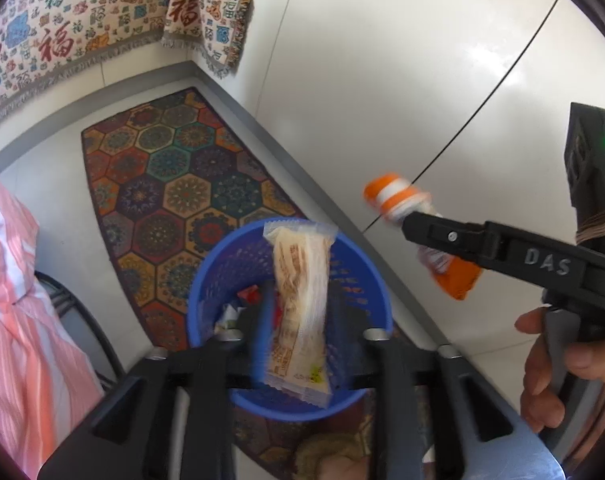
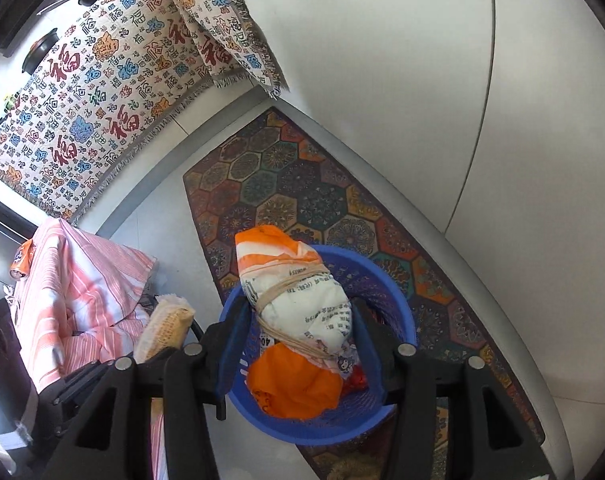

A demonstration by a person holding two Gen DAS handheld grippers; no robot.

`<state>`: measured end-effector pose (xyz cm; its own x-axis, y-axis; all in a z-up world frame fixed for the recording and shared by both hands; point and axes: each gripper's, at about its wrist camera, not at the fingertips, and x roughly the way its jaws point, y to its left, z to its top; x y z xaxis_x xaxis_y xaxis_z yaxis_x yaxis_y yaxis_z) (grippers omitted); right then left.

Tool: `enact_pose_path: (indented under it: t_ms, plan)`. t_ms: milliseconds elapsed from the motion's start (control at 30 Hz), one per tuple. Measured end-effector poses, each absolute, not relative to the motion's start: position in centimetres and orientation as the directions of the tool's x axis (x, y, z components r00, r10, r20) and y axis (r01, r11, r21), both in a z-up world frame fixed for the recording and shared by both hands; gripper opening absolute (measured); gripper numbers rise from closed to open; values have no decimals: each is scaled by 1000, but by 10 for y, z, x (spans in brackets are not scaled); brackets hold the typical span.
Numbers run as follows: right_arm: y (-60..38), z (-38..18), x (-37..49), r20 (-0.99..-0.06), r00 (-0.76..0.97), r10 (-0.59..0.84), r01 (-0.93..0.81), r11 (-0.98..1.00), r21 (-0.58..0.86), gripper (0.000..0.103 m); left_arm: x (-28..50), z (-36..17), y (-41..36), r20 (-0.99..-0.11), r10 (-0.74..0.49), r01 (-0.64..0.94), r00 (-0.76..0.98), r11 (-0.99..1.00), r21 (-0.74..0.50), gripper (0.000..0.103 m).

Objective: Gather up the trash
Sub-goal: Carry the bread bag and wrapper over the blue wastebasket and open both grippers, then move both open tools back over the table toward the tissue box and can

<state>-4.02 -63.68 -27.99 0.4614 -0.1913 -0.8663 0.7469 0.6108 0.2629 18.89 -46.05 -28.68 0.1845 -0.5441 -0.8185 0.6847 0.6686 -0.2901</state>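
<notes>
- Our left hand-held gripper [image 1: 300, 330] clamps a clear cracker packet [image 1: 300, 312] above the round blue plastic basket [image 1: 214, 280], centre frame.
- Our right hand-held gripper [image 2: 298, 332] grips an orange-and-white wrapped bag [image 2: 302, 312] over that basket [image 2: 398, 312], lower centre on the hexagon-patterned rug [image 2: 322, 192].

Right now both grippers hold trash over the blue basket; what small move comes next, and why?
Probably open the left gripper: its snack wrapper hangs directly above the blue basket and should drop in. The right gripper can release its orange-and-white bag afterwards.
</notes>
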Motion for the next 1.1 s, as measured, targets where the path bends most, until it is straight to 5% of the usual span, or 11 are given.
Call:
enact_pose_path:
  t_ms: [33,67,333,667,1100]
  plan:
    - [-638,-280,-41,-865,462,-196,750,606,263,62,189,-287,-461,-814,-547,684,194,670,-288,62]
    - [-638,-280,-40,-864,462,-202,754,602,263,66,189,-287,-461,-810,-550,684,202,671,-285,64]
    - [-631,-254,-41,-819,497,-288,751,615,240,66,191,-246,-429,-775,-581,654,250,691,-307,65]
    - [-566,-183,-2,-666,612,-427,650,751,116,66,151,-153,-288,-727,-561,594,395,760,-264,87]
    - [-341,-182,122,-715,694,-81,133,991,17,66,208,-167,-78,-758,-224,257,612,963,-77,96]
